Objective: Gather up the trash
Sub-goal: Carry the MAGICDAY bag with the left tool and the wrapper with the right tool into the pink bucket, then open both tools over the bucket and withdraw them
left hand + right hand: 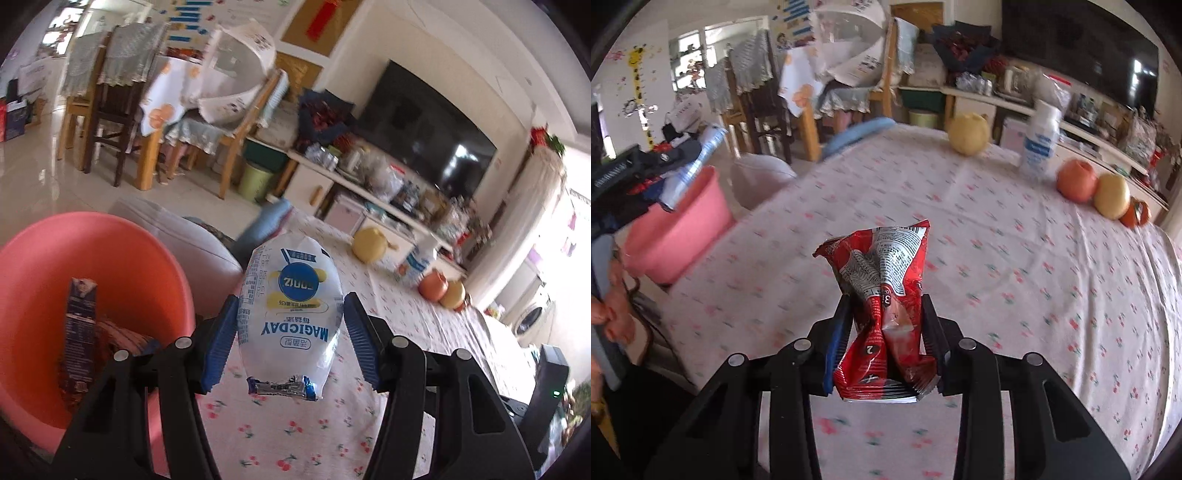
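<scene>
My left gripper (290,306) is shut on a white and blue snack pouch (290,306), held upright above the flowered tablecloth (295,435). Just left of it stands a pink basin (110,254) with a dark carton (79,332) and other wrappers inside. My right gripper (886,306) is shut on a crumpled red wrapper (886,295), lifted over the tablecloth (997,240). In the right wrist view the pink basin (676,229) sits at the table's left edge, with the left gripper (683,173) and its pouch above the rim.
Fruit lies on the far side of the table: a yellow one (967,133), an orange one (1076,179) and another yellow (1112,195). A white bottle (1039,140) stands between them. A person's hand (613,310) is at the left. Chairs and a TV shelf lie beyond.
</scene>
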Tool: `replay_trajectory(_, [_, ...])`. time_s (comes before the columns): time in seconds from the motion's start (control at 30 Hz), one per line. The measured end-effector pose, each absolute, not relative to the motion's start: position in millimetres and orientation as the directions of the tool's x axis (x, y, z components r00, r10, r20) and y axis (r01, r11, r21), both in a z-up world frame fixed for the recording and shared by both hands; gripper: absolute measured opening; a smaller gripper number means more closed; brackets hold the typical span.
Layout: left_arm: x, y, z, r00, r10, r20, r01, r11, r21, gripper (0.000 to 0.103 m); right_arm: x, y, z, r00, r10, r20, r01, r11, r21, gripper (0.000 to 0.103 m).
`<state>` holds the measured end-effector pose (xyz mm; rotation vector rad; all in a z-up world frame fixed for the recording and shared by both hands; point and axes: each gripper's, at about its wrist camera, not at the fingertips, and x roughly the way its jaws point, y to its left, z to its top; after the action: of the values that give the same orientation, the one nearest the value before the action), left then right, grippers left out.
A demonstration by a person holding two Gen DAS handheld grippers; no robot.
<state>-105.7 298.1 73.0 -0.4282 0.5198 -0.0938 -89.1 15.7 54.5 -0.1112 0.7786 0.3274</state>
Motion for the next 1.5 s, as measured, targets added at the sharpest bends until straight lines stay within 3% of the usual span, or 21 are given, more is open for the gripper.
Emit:
replay_trajectory(0.43, [-136.1,389.4,65.6,0.895,0.04,-0.444,-0.284,0.82,-0.497,0.059,-76.2,155.0,99.3,0.605,0.458,-0.652,-0.546,0.834,0.08,0.038])
replay_trajectory(0.7, [-144.8,428.9,51.4,0.872,0.104,-0.478,-0.394,0.728,-0.56,0.059,-63.6,236.6,109.9,0.566,0.535,-0.627,-0.632,0.77,0.086,0.039])
replay_trajectory(0.77, [-142.7,434.0,47.4,0.86,0.112,-0.497,-0.418,0.713,-0.563,0.06,-58.6,253.9,107.8,0.542,0.549,-0.636,-0.652,0.753,0.094,0.042])
replay_trajectory(0.8, [-141.1,436.6,45.9,0.851,0.121,-0.511,-0.437,0.703,-0.562,0.065,-56.7,258.9,105.8,0.534,0.552,-0.64,-0.656,0.749,0.099,0.045])
replay_trajectory(0.83, [-142.5,438.1,44.1,0.844,0.131,-0.519,-0.451,0.698,-0.557,0.074,-55.7,263.9,102.9,0.528,0.556,-0.642,-0.662,0.743,0.099,0.054])
replay_trajectory(0.87, [-143.3,438.3,43.9,0.839,0.143,-0.525,-0.462,0.699,-0.547,0.078,-55.5,265.8,100.9,0.536,0.546,-0.644,-0.656,0.75,0.089,0.06])
replay_trajectory(0.93, [-143.1,434.4,46.5,0.832,0.166,-0.53,-0.471,0.716,-0.515,0.084,-57.6,261.6,99.0,0.559,0.529,-0.638,-0.631,0.771,0.085,0.082])
replay_trajectory(1.1, [-135.2,420.8,56.3,0.815,0.199,-0.544,-0.477,0.764,-0.435,0.088,-68.0,229.5,95.2,0.601,0.486,-0.634,-0.573,0.815,0.082,0.089])
replay_trajectory(1.5, [-135.9,372.9,76.8,0.82,0.193,-0.539,-0.397,0.87,-0.294,0.099,-97.9,147.6,91.9,0.698,0.345,-0.628,-0.432,0.902,0.015,0.089])
